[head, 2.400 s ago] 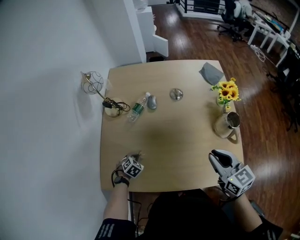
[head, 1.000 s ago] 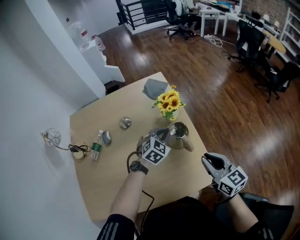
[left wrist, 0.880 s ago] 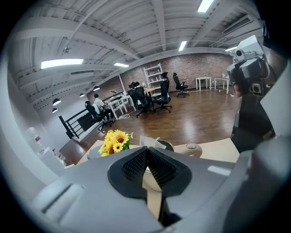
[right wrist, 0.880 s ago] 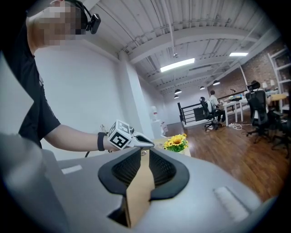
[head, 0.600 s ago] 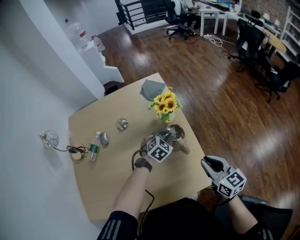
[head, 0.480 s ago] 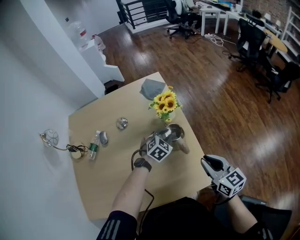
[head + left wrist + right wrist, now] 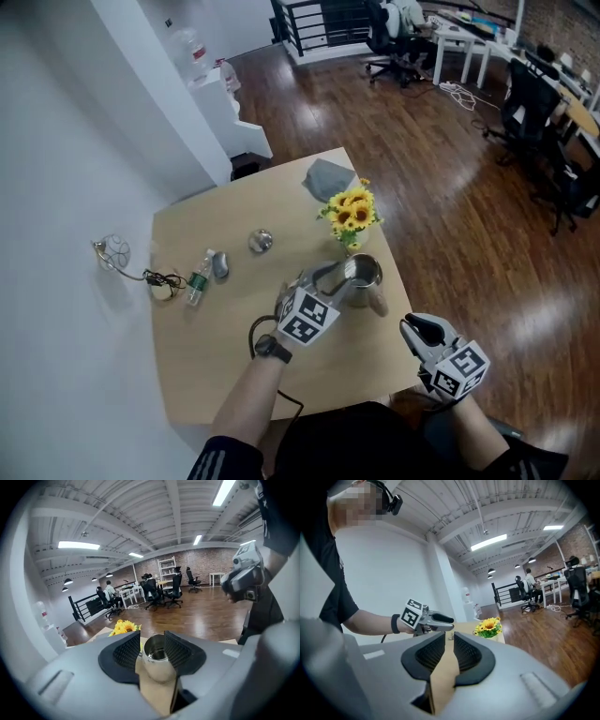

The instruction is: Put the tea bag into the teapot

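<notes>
The steel teapot stands lidless near the table's right edge, in front of the sunflowers. My left gripper hovers at the teapot's rim, on its left side. In the left gripper view the teapot's open mouth shows just beyond the left gripper, whose jaws are opening with nothing pressed between the pads. No tea bag shows in any view. My right gripper hangs off the table's front right corner. In the right gripper view the right gripper has a narrow gap with nothing in it.
Sunflowers in a small vase stand just behind the teapot. A grey cloth lies at the far corner. A round metal lid, a small bottle and a wire lamp sit on the left part of the table.
My left gripper has come from the table's front left across to the teapot and has stayed at its rim for the last second. The right gripper has hardly moved.
</notes>
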`<state>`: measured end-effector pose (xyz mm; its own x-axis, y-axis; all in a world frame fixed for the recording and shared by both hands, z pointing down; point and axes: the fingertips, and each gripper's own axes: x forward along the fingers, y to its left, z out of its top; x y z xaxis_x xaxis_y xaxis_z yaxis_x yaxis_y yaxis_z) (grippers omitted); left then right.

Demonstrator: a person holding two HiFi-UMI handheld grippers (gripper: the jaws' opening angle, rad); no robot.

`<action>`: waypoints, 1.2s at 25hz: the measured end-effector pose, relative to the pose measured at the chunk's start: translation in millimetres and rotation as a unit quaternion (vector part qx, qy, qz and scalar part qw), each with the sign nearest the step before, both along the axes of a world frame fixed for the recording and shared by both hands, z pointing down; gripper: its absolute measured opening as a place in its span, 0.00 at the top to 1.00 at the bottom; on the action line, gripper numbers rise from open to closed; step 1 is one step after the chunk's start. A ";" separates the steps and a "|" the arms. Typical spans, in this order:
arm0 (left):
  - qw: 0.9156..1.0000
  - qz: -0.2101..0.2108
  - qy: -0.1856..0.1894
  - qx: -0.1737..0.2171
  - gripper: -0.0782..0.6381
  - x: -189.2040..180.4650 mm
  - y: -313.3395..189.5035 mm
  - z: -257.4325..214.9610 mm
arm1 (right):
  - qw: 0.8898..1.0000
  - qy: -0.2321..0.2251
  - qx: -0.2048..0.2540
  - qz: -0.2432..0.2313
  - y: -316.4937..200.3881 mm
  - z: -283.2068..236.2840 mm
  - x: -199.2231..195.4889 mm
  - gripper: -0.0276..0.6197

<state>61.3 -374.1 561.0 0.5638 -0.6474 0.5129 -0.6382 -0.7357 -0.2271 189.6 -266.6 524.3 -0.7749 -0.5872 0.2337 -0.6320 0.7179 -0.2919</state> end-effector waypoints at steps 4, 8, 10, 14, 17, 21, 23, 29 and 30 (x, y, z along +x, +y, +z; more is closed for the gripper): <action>0.999 -0.007 0.029 0.028 0.68 -35.4 42.7 -39.7 | 1.000 0.003 0.003 -0.022 -7.5 2.2 -12.4 0.86; 0.997 -0.049 0.049 0.037 0.67 -84.6 94.1 -59.6 | 0.999 0.006 0.007 -0.042 -5.2 -0.9 -29.0 0.86; 0.996 -0.074 0.035 0.033 0.67 -110.0 124.4 -55.4 | 0.999 0.006 0.010 -0.052 3.4 -3.6 -40.3 0.87; 0.989 -0.134 0.069 0.000 0.66 -147.8 186.4 -32.6 | 0.998 0.010 0.016 -0.064 27.8 0.7 -62.0 0.95; 0.983 -0.163 0.085 -0.014 0.65 -169.9 235.8 -21.0 | 0.997 0.016 0.022 -0.075 57.1 1.4 -82.1 0.95; 0.982 -0.169 0.084 -0.017 0.65 -194.9 310.3 -20.8 | 0.995 0.034 0.038 -0.087 120.8 -9.9 -109.1 0.95; 0.983 -0.160 0.086 -0.009 0.65 -199.9 346.2 -25.1 | 0.995 0.034 0.043 -0.088 155.2 -16.6 -118.0 0.95; 0.986 -0.141 0.091 0.005 0.65 -209.3 433.3 -39.6 | 0.996 0.019 0.050 -0.066 250.5 -39.0 -134.5 0.95; 0.986 -0.139 0.093 0.007 0.65 -210.0 444.9 -42.9 | 0.996 0.020 0.050 -0.065 265.1 -41.7 -136.2 0.95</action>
<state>-148.8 70.8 518.1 0.4464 -0.7972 0.4065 -0.8468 -0.5232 -0.0962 53.4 -1.5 482.6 -0.8379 -0.5035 0.2106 -0.5405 0.8192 -0.1920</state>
